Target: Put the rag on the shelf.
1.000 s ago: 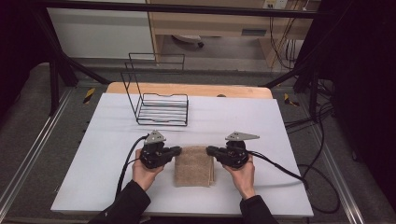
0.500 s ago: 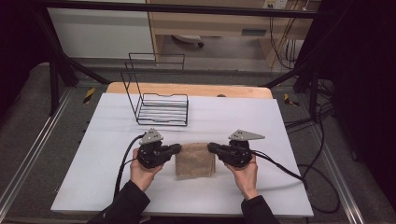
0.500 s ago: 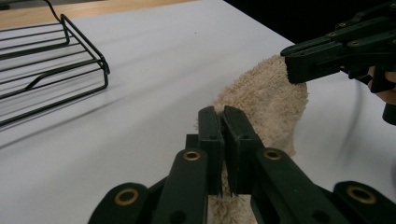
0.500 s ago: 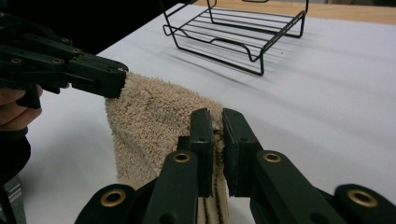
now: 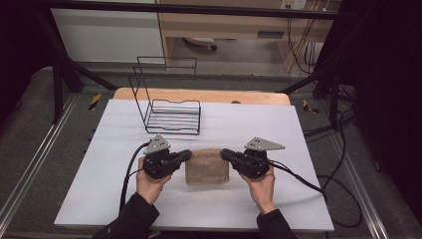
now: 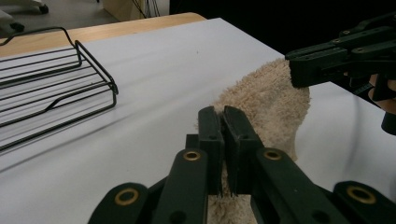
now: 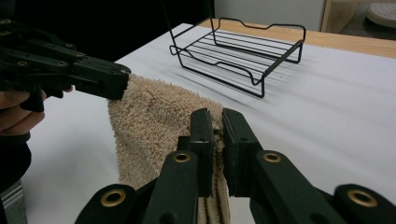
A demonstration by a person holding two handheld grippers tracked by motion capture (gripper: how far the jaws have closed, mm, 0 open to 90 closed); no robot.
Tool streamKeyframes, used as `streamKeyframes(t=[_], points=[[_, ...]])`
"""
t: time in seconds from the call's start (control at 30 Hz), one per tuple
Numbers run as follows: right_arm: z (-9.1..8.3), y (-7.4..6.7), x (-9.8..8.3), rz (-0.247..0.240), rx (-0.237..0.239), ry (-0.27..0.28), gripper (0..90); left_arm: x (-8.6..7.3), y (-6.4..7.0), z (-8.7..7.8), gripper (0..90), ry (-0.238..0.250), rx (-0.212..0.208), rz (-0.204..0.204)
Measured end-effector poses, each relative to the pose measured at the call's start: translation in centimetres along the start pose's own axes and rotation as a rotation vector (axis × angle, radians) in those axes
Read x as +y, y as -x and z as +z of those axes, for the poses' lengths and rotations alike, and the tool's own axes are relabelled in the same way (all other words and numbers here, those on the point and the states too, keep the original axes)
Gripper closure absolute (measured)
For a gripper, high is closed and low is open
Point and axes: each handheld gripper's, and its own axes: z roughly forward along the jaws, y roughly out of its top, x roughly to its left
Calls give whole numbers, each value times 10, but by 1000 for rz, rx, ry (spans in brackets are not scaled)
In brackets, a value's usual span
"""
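both tongs sit a touch higher than a moment back, and the towel point(image 5: 207, 167) between them has bunched: its far edge is now lifted off the surface point(image 5: 298, 129) instead of lying flat.

left tongs point(image 5: 185, 156) are clamped narrow on the towel's left far corner, cloth pinched between the pads in the left gripper view point(image 6: 223, 135). the towel, tan and folded, hangs between the two grips with its held edge running left to right; its near part still rests on the white surface and its long axis runs away from the person. right tongs point(image 5: 225, 154) are closed tight on the right far corner point(image 7: 214, 135).

beyond the towel and a little to its left stands a black wire rack point(image 5: 171, 115), well apart from it. bare surface lies open on either side of the hands and toward the near edge.
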Motion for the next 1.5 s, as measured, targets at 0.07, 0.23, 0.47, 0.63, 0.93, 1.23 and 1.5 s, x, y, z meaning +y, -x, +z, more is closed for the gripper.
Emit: streamKeyframes(t=[0.07, 0.23, 0.47, 0.63, 0.93, 1.23, 1.5], points=[[-1, -1, 1, -1, 1, 7, 836, 1, 0, -1, 859, 7, 0, -2], [-1, -3, 3, -4, -1, 19, 836, 3, 0, -5, 859, 22, 6, 1], [-2, -7, 9, -7, -5, 36, 836, 8, -1, -9, 859, 37, 9, 1], [-4, -11, 14, -23, -8, 50, 836, 13, -3, -14, 859, 51, 9, 6], [-2, -17, 26, -50, -18, 85, 836, 21, -7, -21, 859, 86, 25, 6], [5, -25, 42, -71, -20, 129, 836, 30, -15, -32, 858, 130, 39, -1], [10, -30, 53, -83, -16, 149, 836, 38, -24, -40, 859, 165, 56, -10]])
